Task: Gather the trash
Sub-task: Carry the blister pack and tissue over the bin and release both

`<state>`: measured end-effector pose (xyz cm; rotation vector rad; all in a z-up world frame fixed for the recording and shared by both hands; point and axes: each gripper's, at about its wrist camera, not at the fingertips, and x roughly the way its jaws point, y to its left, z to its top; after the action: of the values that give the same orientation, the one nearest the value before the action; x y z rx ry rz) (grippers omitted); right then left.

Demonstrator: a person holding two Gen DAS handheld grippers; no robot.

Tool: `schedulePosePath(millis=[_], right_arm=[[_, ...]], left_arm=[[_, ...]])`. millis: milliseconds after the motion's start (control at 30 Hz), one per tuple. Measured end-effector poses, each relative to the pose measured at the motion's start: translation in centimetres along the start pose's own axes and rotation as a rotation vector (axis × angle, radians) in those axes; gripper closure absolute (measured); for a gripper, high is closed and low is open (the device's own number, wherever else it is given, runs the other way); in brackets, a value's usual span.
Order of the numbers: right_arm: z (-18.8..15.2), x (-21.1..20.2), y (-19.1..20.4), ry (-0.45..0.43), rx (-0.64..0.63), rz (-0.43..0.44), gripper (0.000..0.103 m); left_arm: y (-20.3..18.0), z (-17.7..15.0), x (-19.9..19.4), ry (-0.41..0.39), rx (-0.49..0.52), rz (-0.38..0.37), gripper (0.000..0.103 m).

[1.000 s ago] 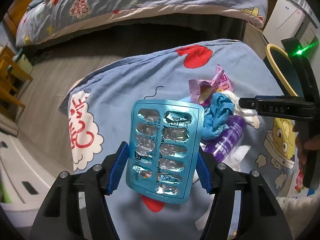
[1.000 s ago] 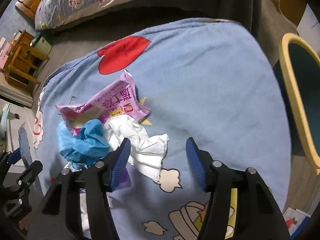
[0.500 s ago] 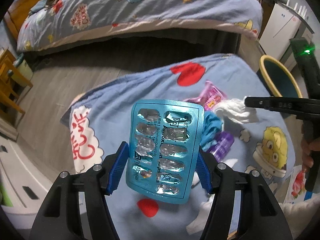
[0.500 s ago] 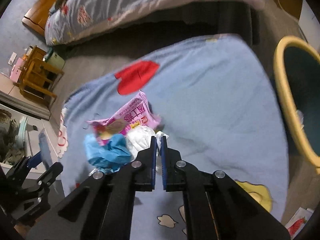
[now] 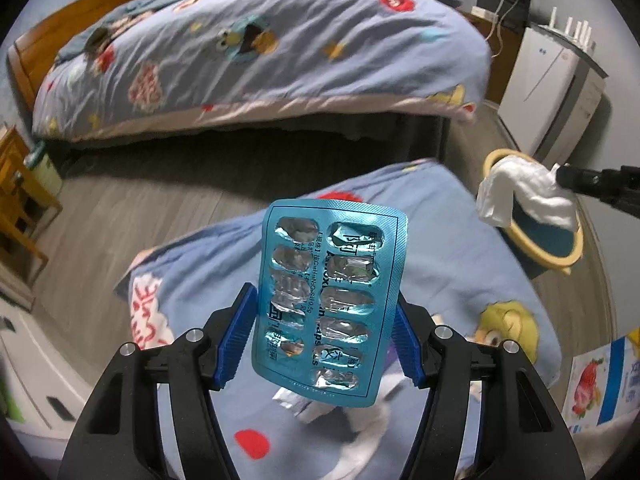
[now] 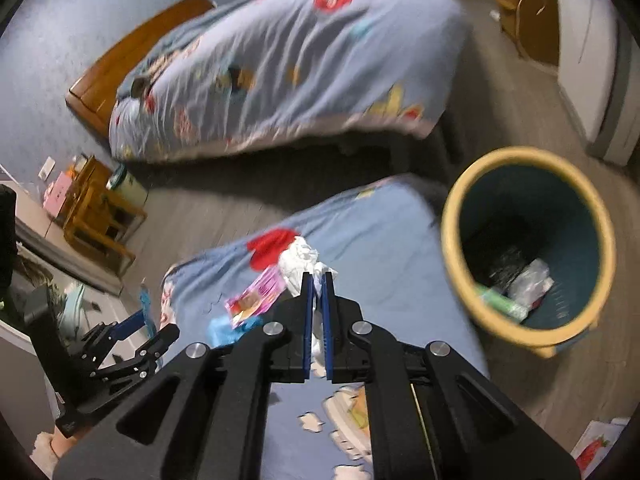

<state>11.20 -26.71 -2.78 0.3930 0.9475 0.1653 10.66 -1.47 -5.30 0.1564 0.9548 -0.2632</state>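
My left gripper [image 5: 322, 296] is shut on an emptied teal blister pack [image 5: 328, 304], held upright above the blue cartoon blanket [image 5: 440, 240]. My right gripper [image 6: 317, 278] is shut on a crumpled white tissue [image 6: 300, 260], lifted off the blanket. In the left wrist view the tissue [image 5: 524, 196] hangs in front of the yellow-rimmed bin [image 5: 560, 266]. A pink wrapper [image 6: 256, 296] and a blue crumpled glove [image 6: 224, 328] lie on the blanket below. The bin [image 6: 520, 154] stands to the right with some trash inside.
A bed [image 6: 300, 60] with a matching quilt lies beyond a strip of grey floor. A wooden stool [image 6: 96, 208] stands left, a white cabinet [image 5: 552, 92] far right. White and foil scraps [image 5: 296, 400] lie on the blanket under the left gripper. Printed leaflets [image 5: 600, 380] lie at right.
The right gripper shut on the white tissue, then lifted it off the blanket toward the bin. The left gripper rose with the blister pack still in it.
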Motion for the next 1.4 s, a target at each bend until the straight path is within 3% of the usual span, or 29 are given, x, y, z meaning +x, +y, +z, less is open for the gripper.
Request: schedulePosePath(millis=[300, 567, 1167, 1400], right_arm=[[1.0, -4.2, -6.6, -0.092, 0.059, -0.073, 0.099], [0.9, -5.9, -13.1, -0.138, 0.119, -0.16, 0.099], [-0.1, -5.2, -23.7, -0.12, 0.288, -0.288, 0.099], [-1.1, -3.9, -25.9, -0.077, 0.398, -0.24, 0.099]], left_arm=[[-6.3, 2.9, -0.8, -0.075, 0.058, -0.028, 0.039], [-12.8, 4.7, 0.8, -0.09, 0.12, -0.059, 0.039], [-24.3, 5.2, 5.6, -0.083, 0.316, -0.13, 0.039], [-28.1, 5.4, 9.3, -0.07, 0.319, -0.191, 0.039]])
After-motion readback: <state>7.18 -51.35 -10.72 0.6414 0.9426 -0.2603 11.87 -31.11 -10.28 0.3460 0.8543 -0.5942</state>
